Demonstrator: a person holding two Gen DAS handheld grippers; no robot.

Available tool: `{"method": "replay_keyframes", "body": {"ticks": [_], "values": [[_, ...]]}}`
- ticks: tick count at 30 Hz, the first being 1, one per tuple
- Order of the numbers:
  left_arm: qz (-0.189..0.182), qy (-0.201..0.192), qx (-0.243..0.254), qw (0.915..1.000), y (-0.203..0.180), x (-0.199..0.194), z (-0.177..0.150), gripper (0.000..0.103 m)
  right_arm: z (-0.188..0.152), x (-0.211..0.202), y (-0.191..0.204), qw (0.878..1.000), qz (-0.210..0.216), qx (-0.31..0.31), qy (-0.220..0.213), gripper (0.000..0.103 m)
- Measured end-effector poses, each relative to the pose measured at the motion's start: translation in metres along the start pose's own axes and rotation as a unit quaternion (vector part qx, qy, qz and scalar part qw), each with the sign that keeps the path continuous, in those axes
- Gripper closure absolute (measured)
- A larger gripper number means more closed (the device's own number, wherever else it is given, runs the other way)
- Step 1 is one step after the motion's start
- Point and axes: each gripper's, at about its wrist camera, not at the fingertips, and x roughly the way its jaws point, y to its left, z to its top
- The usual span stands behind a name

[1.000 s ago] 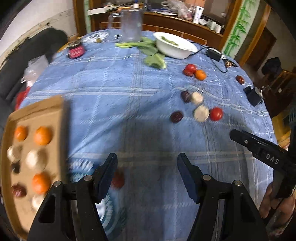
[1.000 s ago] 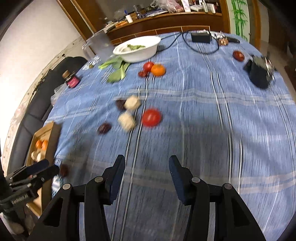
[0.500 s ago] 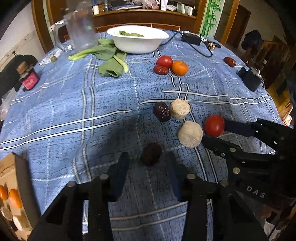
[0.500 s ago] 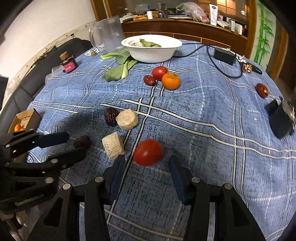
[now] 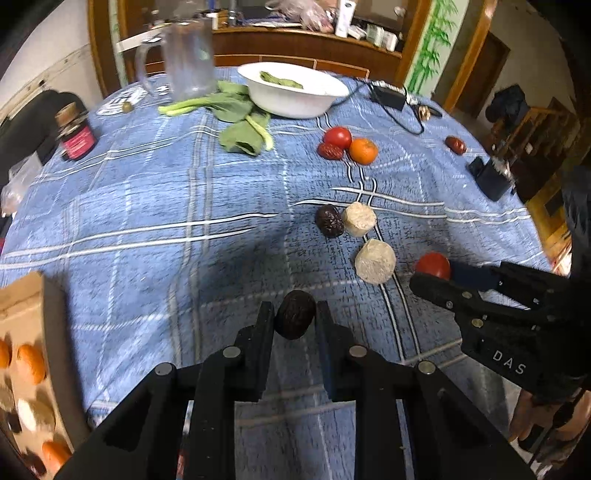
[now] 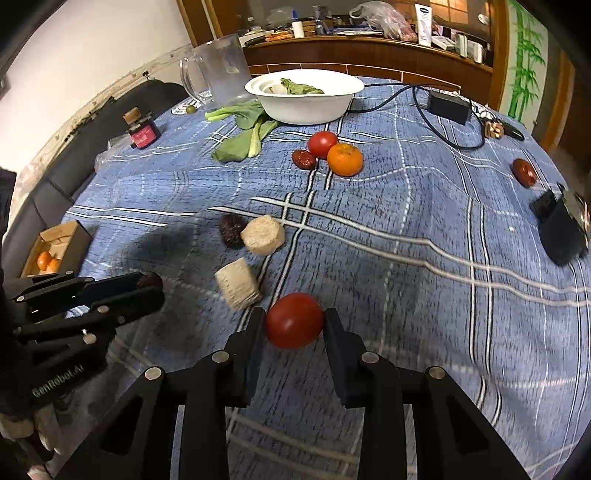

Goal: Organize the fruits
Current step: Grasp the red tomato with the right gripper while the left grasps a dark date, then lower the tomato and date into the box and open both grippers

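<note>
The cardboard box [image 5: 26,332] is cut off by the left wrist view's left edge and smeared with blur, so the oranges and pale lumps in it cannot be counted. In the right wrist view the dark fruit [image 6: 149,281] in the left gripper [image 6: 147,290] is mostly hidden behind the fingers (only a sliver shows). The shelf clutter [image 6: 369,26] behind the table is too small to identify.
</note>
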Motion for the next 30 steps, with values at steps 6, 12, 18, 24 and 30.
{"method": "replay_keyframes", "body": {"ticks": [6,12,18,24,30], "values": [[-0.005,-0.021,-0.058,0.9981,0.032,-0.049,-0.023,0.082,-0.010,-0.026,0.029,0.999,0.040,0.011,-0.001,0.069],[0.025,-0.032,-0.129,0.9908,0.100,-0.106,-0.068,0.081,-0.012,-0.044,0.103,0.995,0.102,-0.024,0.001,0.069],[0.094,-0.017,-0.192,0.9766,0.181,-0.151,-0.127,0.081,-0.018,-0.048,0.191,0.983,0.168,-0.067,0.017,0.068],[0.134,0.009,-0.228,0.9644,0.232,-0.163,-0.173,0.081,-0.039,-0.030,0.268,0.970,0.207,-0.113,0.059,0.068],[0.128,0.033,-0.223,0.9659,0.245,-0.156,-0.194,0.081,-0.068,-0.005,0.321,0.960,0.206,-0.159,0.102,0.068]]}}
